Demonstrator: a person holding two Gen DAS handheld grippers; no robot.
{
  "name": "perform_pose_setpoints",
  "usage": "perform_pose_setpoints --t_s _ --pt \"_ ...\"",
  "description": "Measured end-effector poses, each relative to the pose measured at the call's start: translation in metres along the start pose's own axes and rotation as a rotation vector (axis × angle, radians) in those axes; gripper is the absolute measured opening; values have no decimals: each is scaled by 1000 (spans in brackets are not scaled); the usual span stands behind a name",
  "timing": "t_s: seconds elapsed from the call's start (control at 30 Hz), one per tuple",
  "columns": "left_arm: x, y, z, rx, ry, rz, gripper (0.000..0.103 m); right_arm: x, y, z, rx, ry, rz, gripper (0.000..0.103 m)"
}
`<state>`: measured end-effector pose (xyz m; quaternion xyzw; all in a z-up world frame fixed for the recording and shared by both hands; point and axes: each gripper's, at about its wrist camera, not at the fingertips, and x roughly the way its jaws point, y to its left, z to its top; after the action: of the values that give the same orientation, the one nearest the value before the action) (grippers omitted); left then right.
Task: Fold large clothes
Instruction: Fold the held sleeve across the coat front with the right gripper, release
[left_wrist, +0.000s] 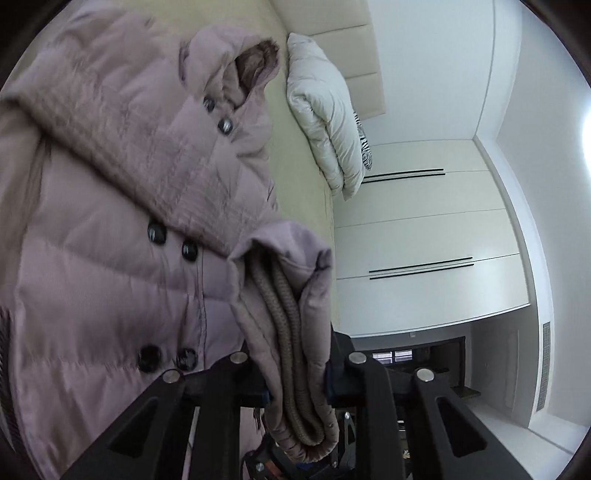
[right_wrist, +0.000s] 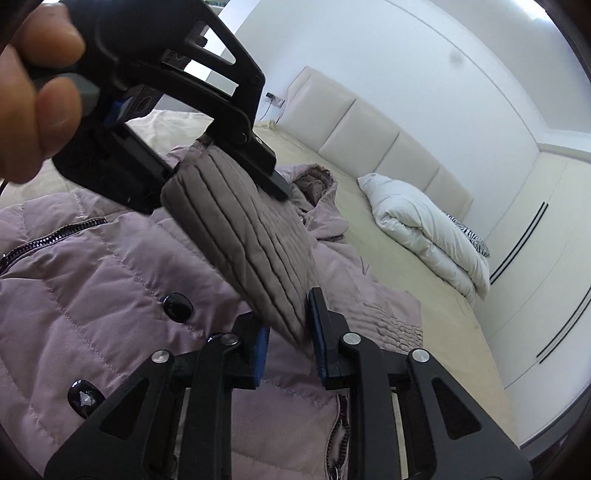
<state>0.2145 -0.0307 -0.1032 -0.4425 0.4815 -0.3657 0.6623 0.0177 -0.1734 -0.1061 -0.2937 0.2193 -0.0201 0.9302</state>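
Observation:
A mauve quilted coat (left_wrist: 110, 229) with black buttons and a fur-trimmed hood (left_wrist: 258, 59) lies on the bed; it also shows in the right wrist view (right_wrist: 92, 295). My left gripper (left_wrist: 297, 384) is shut on the sleeve cuff (left_wrist: 288, 332), whose ribbed brown lining shows. In the right wrist view the left gripper (right_wrist: 221, 166) holds the far end of that cuff (right_wrist: 243, 251) above the coat. My right gripper (right_wrist: 290, 343) has its blue pads on either side of the cuff's near end, closed on it.
The bed sheet (right_wrist: 424, 295) is cream, with a padded headboard (right_wrist: 369, 136) behind. A folded white duvet (right_wrist: 432, 236) lies near the headboard; it also shows in the left wrist view (left_wrist: 325, 110). White wardrobe doors (left_wrist: 424, 229) stand beside the bed.

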Motion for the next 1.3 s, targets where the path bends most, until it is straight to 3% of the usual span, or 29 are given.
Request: perform_pose_setpoints --t_s 0.1,0.3,0.43,0.57,0.63,0.8,0.87,0.93,1.03,1.1,1.2,1.3 --pt "-22 -11 39 103 -51 101 21 -9 -12 -8 82 -24 17 71" --pt "-45 11 115 220 -170 385 21 21 -94 -9 389 43 107 71" --pt "-39 58 145 184 -169 529 22 63 -144 -9 615 83 239 71" --pt "-40 94 151 136 -186 541 26 118 -189 -9 826 108 358 70" --pt "-42 104 153 130 -197 524 27 150 -204 -9 920 130 419 64" --pt "-48 105 159 170 -231 547 28 230 -213 -13 1051 185 466 58" --pt "-45 105 161 183 -248 563 33 268 -207 -28 1057 292 458 58" --pt "-42 108 160 187 -248 574 35 304 -187 -49 1027 414 461 50" --pt "-48 100 155 196 -271 590 38 303 -168 -38 853 393 384 51" --pt "-61 86 146 218 -343 635 39 292 -168 -25 817 392 340 50" --pt "-79 62 128 292 -471 700 47 260 -182 -4 800 237 281 50" --pt "-73 44 114 399 -507 767 48 264 -175 7 711 272 216 50"
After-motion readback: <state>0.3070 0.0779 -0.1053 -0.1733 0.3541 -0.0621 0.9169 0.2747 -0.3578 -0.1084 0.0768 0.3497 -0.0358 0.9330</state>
